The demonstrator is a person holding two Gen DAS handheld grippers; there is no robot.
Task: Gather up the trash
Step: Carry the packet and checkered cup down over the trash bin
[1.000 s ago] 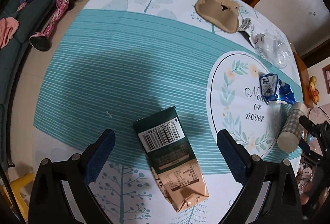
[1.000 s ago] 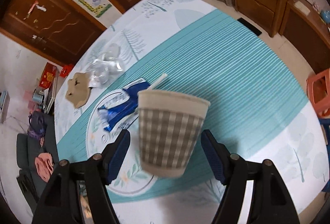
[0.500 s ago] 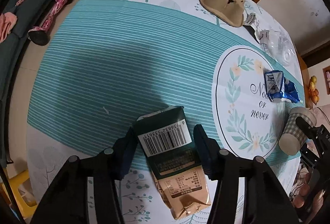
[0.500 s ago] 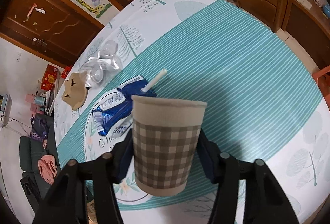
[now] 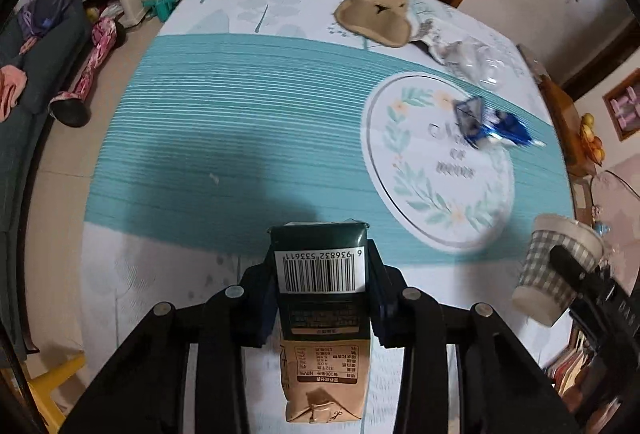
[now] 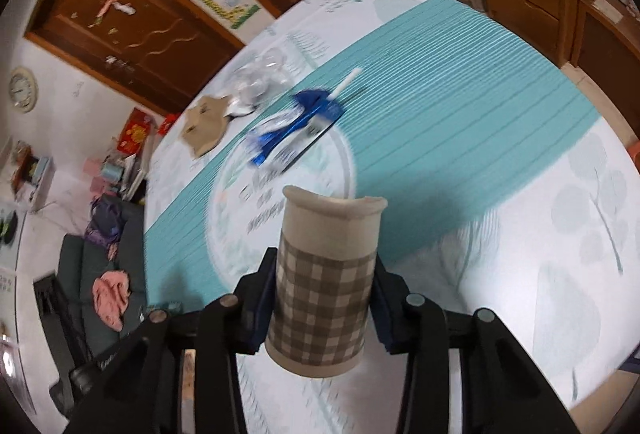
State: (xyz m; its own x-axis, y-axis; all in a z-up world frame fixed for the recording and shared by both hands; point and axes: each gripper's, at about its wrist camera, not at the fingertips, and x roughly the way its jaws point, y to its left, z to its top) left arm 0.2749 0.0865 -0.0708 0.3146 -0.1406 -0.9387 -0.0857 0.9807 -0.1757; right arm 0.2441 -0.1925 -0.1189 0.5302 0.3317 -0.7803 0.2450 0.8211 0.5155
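The table (image 5: 208,138) with its teal cloth now lies lower under both cameras than a second ago. The left gripper (image 5: 322,298), whose jaws have just been closing, clamps the dark green carton (image 5: 320,274) above the near edge. The right gripper (image 6: 320,298), also just closing, squeezes the checked paper cup (image 6: 324,290), now lifted. The blue wrapper (image 5: 492,122) remains near the far right edge.

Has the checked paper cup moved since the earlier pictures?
Yes. The checked paper cup, squeezed by the right tongs, has lifted off the round print toward the tablecloth's edge.
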